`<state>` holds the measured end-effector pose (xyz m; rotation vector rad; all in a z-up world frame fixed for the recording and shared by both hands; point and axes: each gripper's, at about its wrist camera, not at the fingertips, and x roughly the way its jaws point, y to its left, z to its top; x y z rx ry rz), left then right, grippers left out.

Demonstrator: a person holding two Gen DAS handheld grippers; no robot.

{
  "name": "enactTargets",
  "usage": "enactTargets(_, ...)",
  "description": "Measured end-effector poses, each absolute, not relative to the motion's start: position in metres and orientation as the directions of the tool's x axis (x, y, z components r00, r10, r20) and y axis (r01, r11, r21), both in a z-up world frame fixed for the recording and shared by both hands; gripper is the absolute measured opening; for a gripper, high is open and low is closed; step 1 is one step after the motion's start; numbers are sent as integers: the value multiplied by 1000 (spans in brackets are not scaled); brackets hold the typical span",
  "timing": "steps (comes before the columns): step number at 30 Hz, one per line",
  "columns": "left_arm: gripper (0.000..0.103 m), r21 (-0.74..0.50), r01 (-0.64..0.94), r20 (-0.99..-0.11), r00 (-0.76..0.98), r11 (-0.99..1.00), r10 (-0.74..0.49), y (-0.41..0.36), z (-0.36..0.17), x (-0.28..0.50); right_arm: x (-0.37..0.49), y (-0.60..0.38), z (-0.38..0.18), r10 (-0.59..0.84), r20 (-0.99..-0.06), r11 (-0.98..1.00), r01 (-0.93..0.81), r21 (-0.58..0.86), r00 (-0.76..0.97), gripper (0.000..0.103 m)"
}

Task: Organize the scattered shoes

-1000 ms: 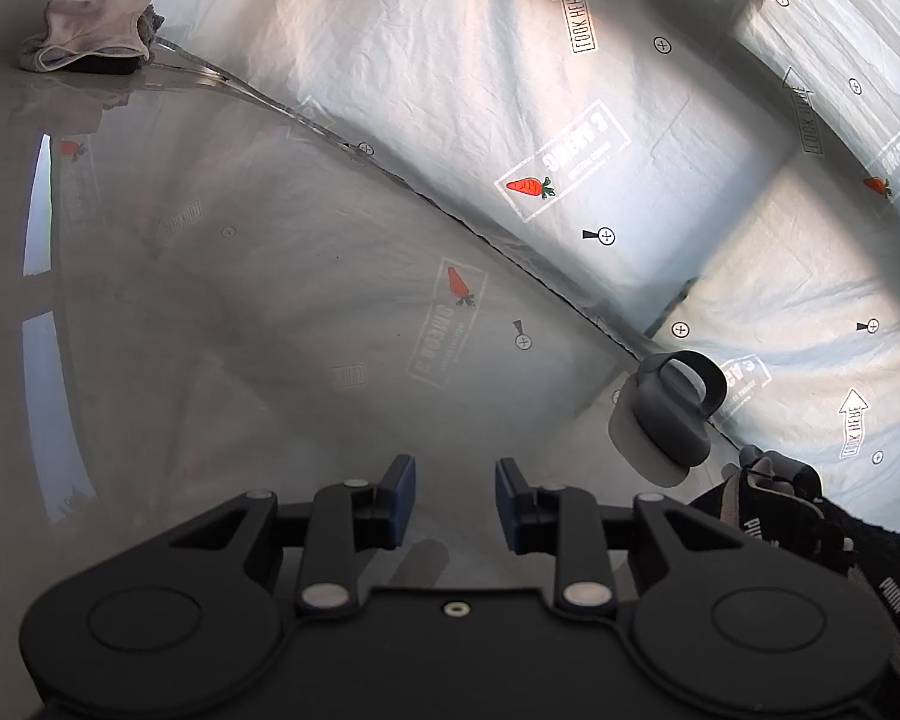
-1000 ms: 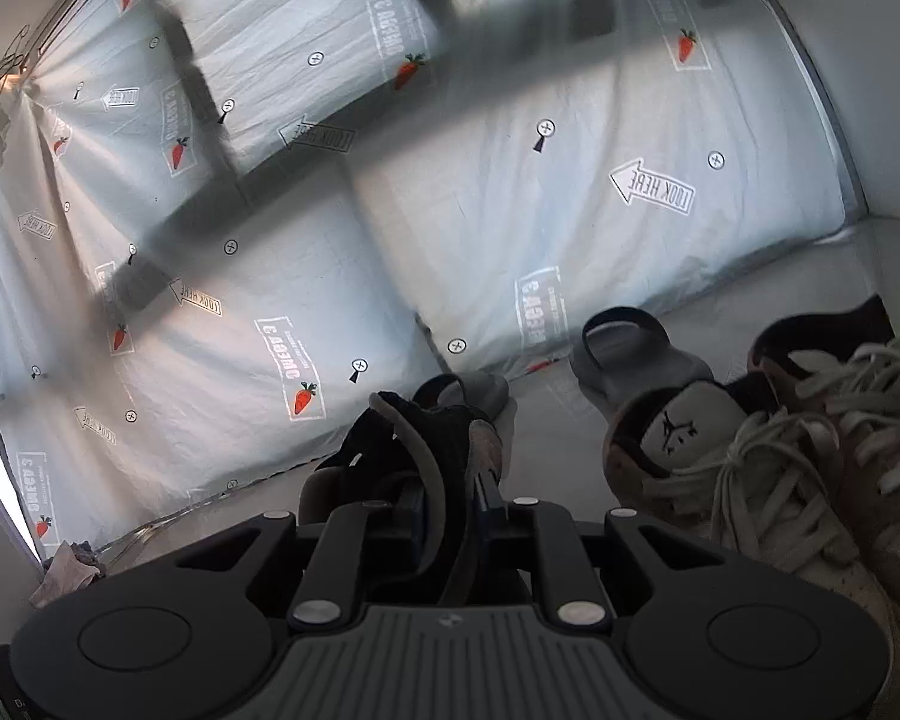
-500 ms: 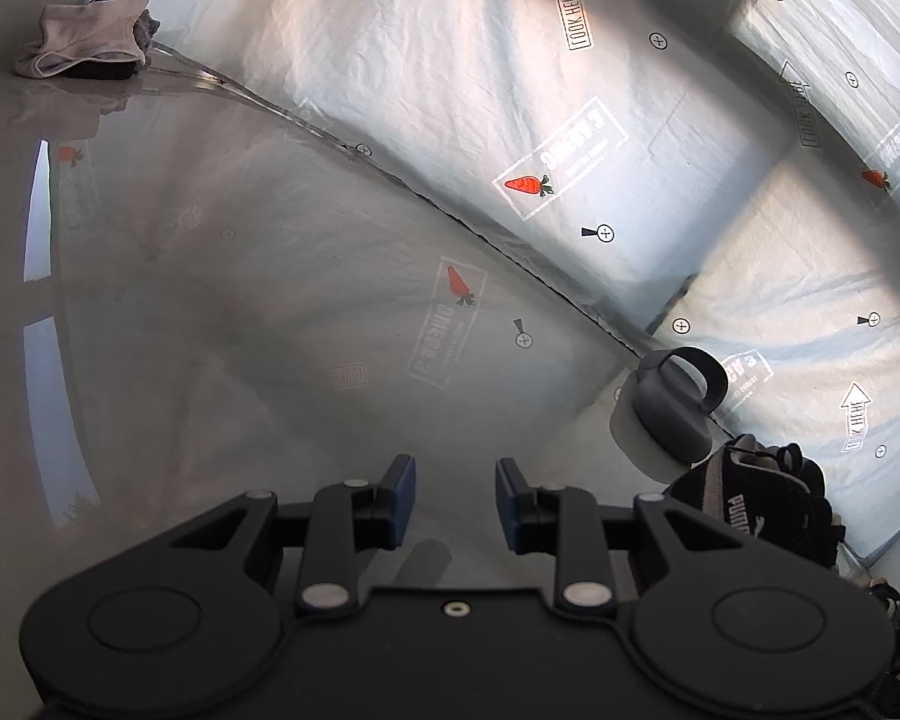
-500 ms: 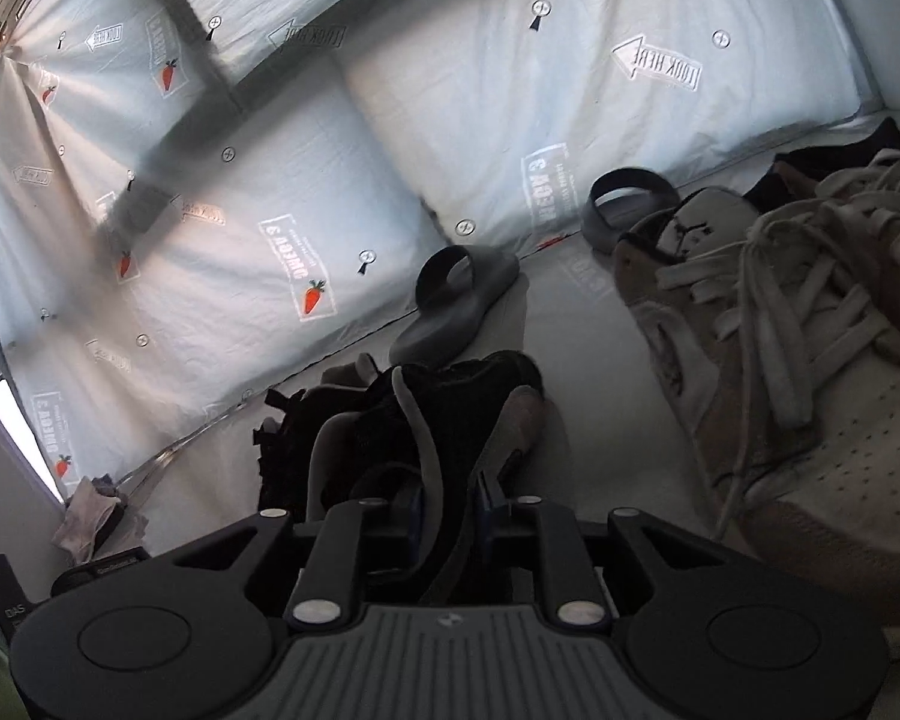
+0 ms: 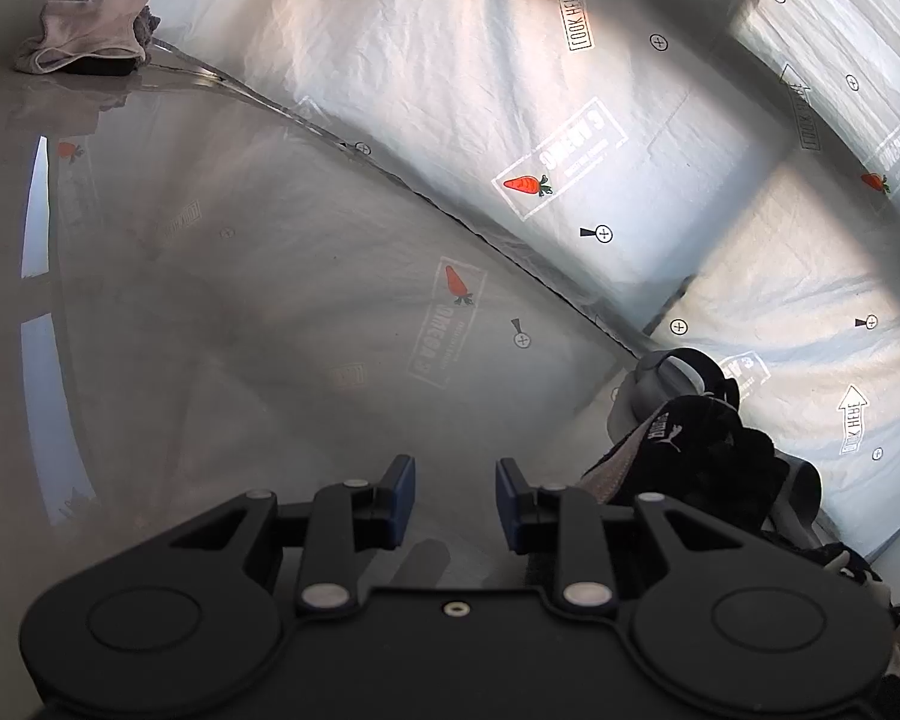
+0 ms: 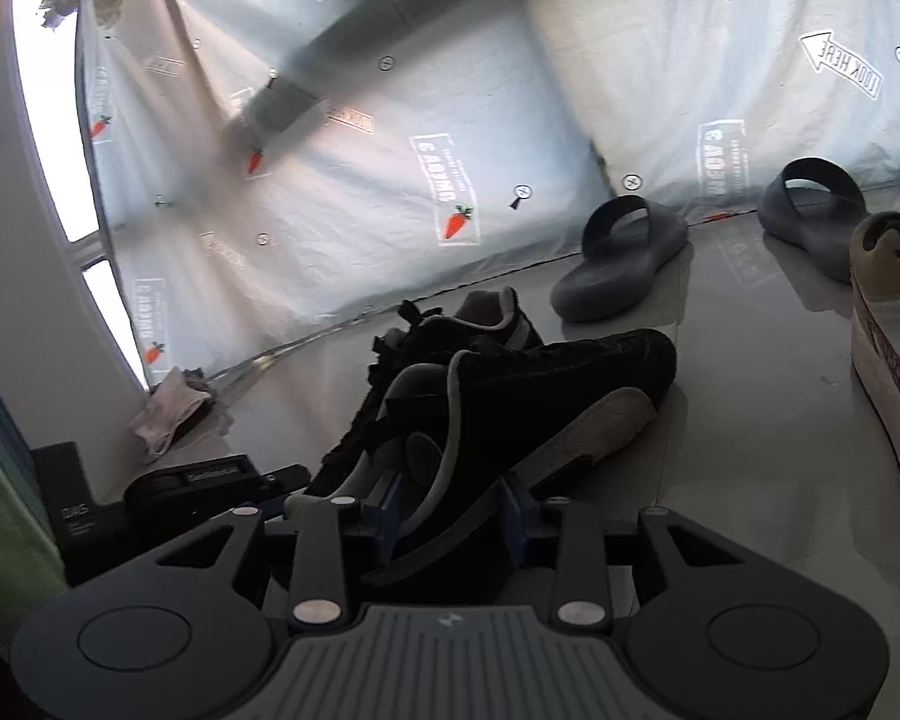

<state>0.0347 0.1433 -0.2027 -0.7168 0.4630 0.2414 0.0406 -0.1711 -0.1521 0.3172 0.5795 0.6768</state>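
- The printed plastic sheet (image 5: 570,120) takes up the whole backdrop, its bottom edge meeting the glossy floor (image 5: 240,300) along one long seam.
- On the left wrist view that floor runs wide open and bare from the seam right down to the fingers, plenty of room there.
- The tan high-top sneaker (image 6: 894,360) crowds the right edge on the right wrist view, with a strip of bare floor between it and the black pair.
- Two black sneakers sit side by side: the near black sneaker (image 6: 540,384) is tipped on its side, sole showing, and the far black sneaker (image 6: 450,324) lies just behind it.
- Two grey slides by the seam, the near slide (image 6: 624,258) and the far slide (image 6: 810,210), well apart.
- Right hand-held gripper (image 6: 450,510) points slightly downward; its jaws have just been opening, heel of the near black sneaker between the blue pads, grip released.
- Left hand-held gripper (image 5: 455,501) hovers angled down over bare floor, jaws parted, nothing between them.
- A crumpled cloth (image 5: 84,39) lies in the far corner.
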Motion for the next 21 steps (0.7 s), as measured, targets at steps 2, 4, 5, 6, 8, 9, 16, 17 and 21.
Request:
enactTargets(2, 30, -575, -366, -485, 873, 732, 55, 144, -203, 34, 33, -178, -146, 644, -400, 762, -499, 412, 652, 37)
enactTargets(4, 30, -574, -366, -485, 873, 732, 55, 144, -203, 34, 24, -177, -143, 617, -437, 787, -523, 327, 655, 37)
enactTargets(5, 30, -574, -366, -486, 872, 733, 55, 144, -203, 34, 21, -174, -142, 614, -452, 788, -537, 302, 647, 35)
enactTargets(6, 30, -574, -366, -486, 872, 732, 55, 144, -203, 34, 18, -167, -144, 618, -460, 783, -554, 284, 637, 33)
enactTargets(8, 30, -577, -366, -485, 873, 730, 54, 145, -203, 34, 13, -151, -149, 626, -476, 769, -589, 249, 618, 26)
enactTargets(9, 30, -578, -366, -485, 873, 730, 54, 145, -203, 34, 10, -143, -151, 630, -484, 762, -605, 231, 608, 23)
enactTargets(16, 30, -587, -367, -482, 874, 722, 53, 146, -203, 33, 5, -105, -157, 676, -494, 691, -702, 171, 546, 20)
enactTargets(17, 30, -590, -366, -480, 875, 719, 52, 146, -204, 33, 6, -110, -154, 694, -476, 677, -716, 174, 541, 21)
enactTargets(21, 30, -575, -370, -485, 872, 730, 60, 143, -202, 35, 17, -140, -142, 724, -402, 658, -736, 160, 560, 64)
